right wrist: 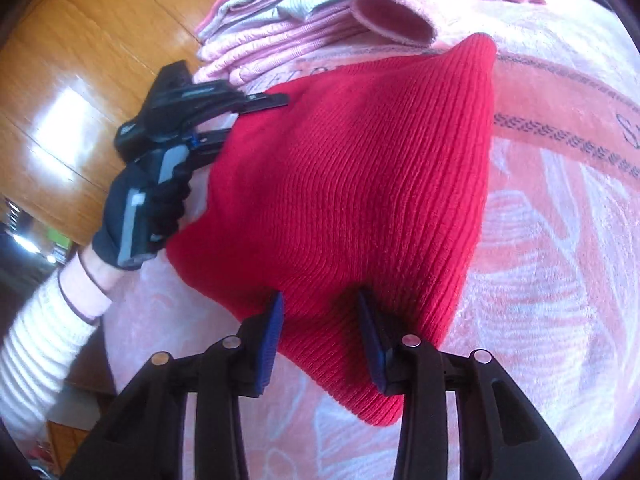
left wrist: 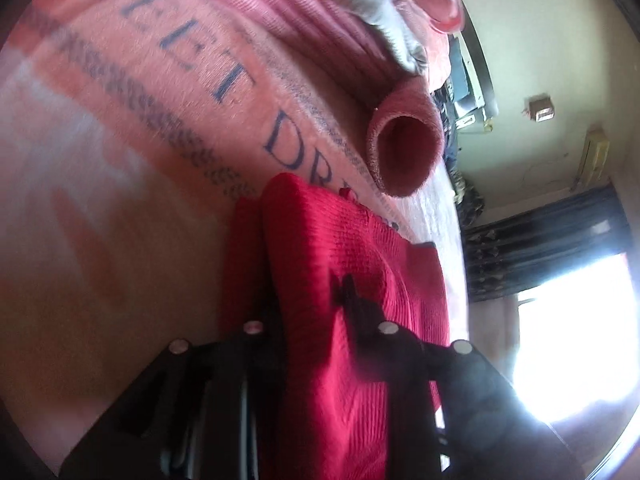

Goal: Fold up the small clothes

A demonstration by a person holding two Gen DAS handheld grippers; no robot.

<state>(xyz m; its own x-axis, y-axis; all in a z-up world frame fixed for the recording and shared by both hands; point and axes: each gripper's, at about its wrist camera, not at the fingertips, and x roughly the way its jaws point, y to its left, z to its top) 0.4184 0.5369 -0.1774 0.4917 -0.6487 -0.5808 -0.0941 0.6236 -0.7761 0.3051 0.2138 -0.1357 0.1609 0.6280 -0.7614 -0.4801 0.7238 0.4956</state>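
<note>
Holding a red ribbed knit garment (right wrist: 352, 184) between both grippers, I keep it raised just above the pink plush blanket (right wrist: 560, 260) that covers the bed, so the fabric hangs taut and can be laid over in one fold.

Leftmost in the right wrist view, my left hand (right wrist: 140, 208), in a dark glove with a white ribbed sleeve (right wrist: 36, 340) behind it, grips the handle of the left gripper (right wrist: 240, 120). That gripper points sideways into the garment's far edge; its fingers appear pinched on the knit, and the left wrist view shows red fabric bunched between them.

Centre, the garment spans both grippers as a tent-like sheet, one corner rising toward a folded stack of pink and grey clothes (right wrist: 280, 20). A pink fleece sleeve with an open cuff (right wrist: 396, 20) lies just beyond that corner.

Nearest the camera, the right gripper (right wrist: 320, 336) approaches from below. Its blue-padded fingers (right wrist: 272, 336) stand apart on either side of a thick fold of the hem, pressing it from both flanks. I judge this a hold on doubled fabric rather than a release.
</note>
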